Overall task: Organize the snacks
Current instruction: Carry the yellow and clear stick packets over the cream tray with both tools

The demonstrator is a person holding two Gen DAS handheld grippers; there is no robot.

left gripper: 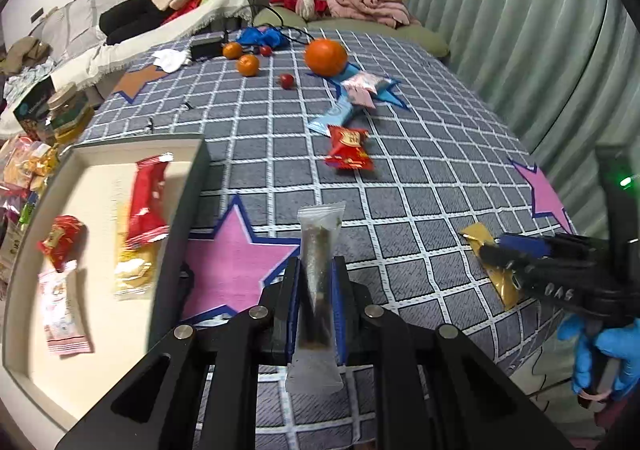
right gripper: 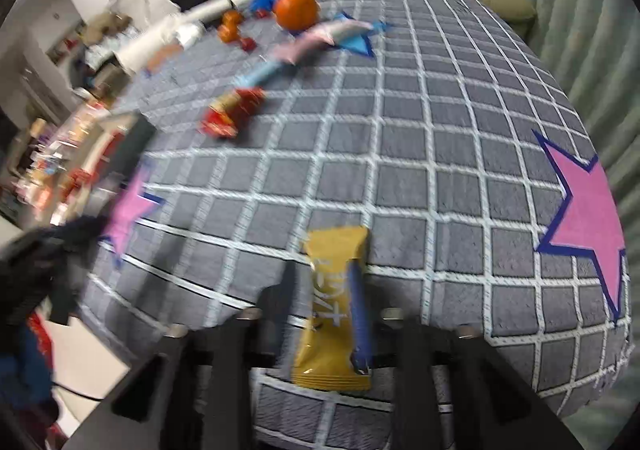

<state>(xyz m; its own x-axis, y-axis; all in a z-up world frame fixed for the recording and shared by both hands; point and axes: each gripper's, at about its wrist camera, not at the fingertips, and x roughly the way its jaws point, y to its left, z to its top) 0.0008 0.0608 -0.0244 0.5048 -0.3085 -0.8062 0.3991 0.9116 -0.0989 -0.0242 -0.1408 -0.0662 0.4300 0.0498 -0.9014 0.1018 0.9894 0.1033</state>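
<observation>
Left wrist: clear snack stick (left gripper: 317,270) between closed jaws.

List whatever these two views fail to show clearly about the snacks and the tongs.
- Right tongs, right wrist view: motion blur hides whether the pads press the yellow packet.
- Clear packet, left wrist view: the left tongs cover its sides; contents are only a dark stick.
- Tray, left wrist view: its near-left corner is cut by the edge, and its packets are blurred.
</observation>
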